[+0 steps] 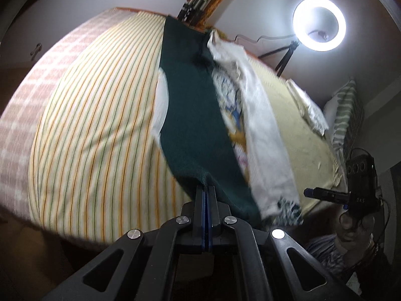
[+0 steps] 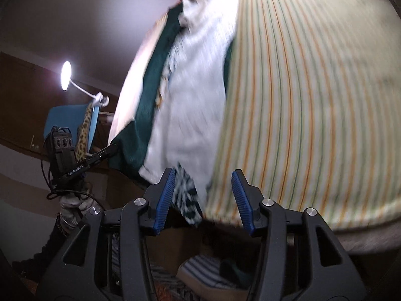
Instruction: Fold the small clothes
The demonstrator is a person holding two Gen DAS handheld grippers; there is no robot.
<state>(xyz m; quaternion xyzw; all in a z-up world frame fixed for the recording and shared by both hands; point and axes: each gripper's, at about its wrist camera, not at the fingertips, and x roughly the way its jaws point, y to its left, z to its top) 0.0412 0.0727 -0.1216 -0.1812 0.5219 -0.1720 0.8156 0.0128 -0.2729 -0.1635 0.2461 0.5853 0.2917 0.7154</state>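
A small garment lies on the striped bed sheet (image 1: pixel 95 115). It has a dark green part (image 1: pixel 193 115) and a white part (image 1: pixel 263 130) with a coloured print between them. My left gripper (image 1: pixel 206 188) is shut on the near edge of the dark green fabric. It also shows in the right wrist view (image 2: pixel 110 149), pinching the green cloth (image 2: pixel 147 92). My right gripper (image 2: pixel 201 188) is open and empty, at the near edge of the white cloth (image 2: pixel 190 115), with a black-and-white patterned bit (image 2: pixel 188 195) between its fingers. It shows in the left wrist view (image 1: pixel 307 192) too.
A ring light (image 1: pixel 319 23) on a stand shines at the far side of the bed. A second small white cloth (image 1: pixel 308 107) and a striped pillow (image 1: pixel 345 105) lie at the right. The bed's front edge (image 2: pixel 300 215) is close under my right gripper.
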